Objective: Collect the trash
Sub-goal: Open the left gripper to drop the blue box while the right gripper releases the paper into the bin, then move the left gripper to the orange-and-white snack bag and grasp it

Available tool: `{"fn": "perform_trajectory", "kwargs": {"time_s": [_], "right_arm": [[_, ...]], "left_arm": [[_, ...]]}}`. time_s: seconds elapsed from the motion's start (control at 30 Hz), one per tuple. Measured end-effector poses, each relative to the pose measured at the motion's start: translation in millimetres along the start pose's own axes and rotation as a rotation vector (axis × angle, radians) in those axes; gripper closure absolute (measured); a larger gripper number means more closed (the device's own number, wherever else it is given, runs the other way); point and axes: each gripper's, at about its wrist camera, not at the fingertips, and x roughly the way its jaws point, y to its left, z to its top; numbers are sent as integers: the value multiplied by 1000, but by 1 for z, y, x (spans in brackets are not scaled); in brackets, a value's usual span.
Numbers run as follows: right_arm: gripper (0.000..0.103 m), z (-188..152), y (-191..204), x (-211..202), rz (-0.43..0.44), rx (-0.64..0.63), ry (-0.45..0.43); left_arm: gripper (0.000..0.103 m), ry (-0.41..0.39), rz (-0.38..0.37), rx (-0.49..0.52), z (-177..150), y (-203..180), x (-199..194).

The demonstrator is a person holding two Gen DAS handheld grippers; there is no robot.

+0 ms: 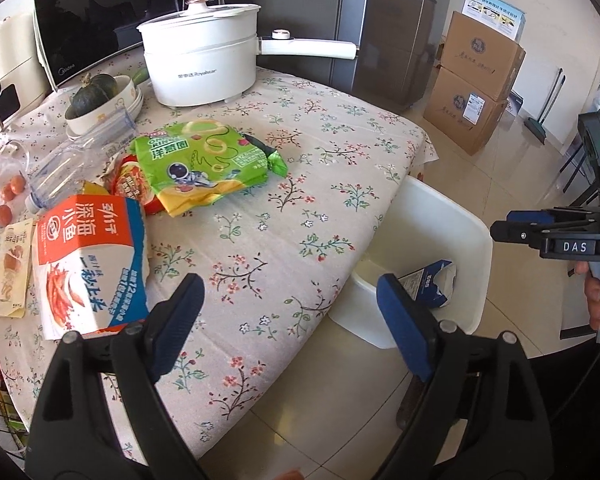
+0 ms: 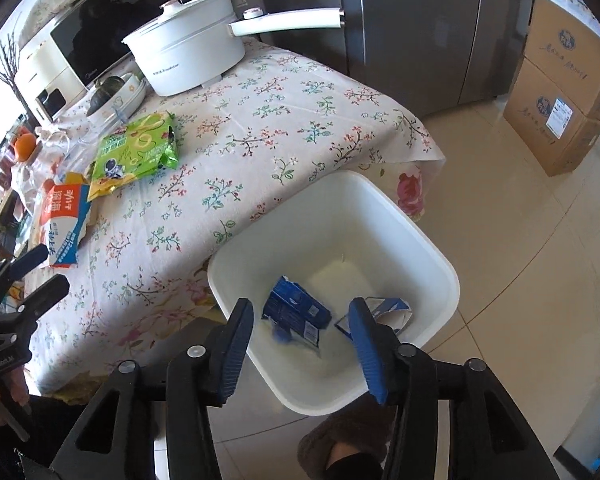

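My left gripper (image 1: 288,284) stands open and empty above the table's near edge, right of an orange, white and blue snack bag (image 1: 88,264). Behind that bag lie a green snack bag (image 1: 204,160), a red packet (image 1: 130,184) and a clear plastic bottle (image 1: 72,164). My right gripper (image 2: 300,308) is open over the white bin (image 2: 420,240) on the floor beside the table. Nothing sits between its fingers. Inside the bin lie a blue carton (image 2: 296,312) and a torn blue-and-white carton (image 2: 392,312). The left wrist view shows the bin (image 1: 460,232) and the right gripper (image 1: 500,228) side-on.
A white electric pot (image 1: 200,60) with a long handle, a microwave (image 1: 92,24) and a bowl holding a green squash (image 1: 100,100) stand at the table's back. A beige packet (image 1: 14,268) and tomatoes (image 1: 12,188) are at left. Cardboard boxes (image 1: 476,80) stand beside a grey fridge (image 1: 380,20).
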Motion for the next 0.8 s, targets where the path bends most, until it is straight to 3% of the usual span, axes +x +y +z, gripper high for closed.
{"fn": "perform_trajectory", "kwargs": {"time_s": [0.4, 0.57, 0.8], "right_arm": [[35, 17, 41, 3, 12, -57, -14], [33, 23, 61, 8, 22, -79, -7], [31, 27, 88, 12, 42, -127, -4]], "left_arm": [[15, 31, 83, -98, -20, 66, -15], [15, 58, 180, -128, -39, 103, -14], [15, 121, 348, -96, -66, 143, 7]]}}
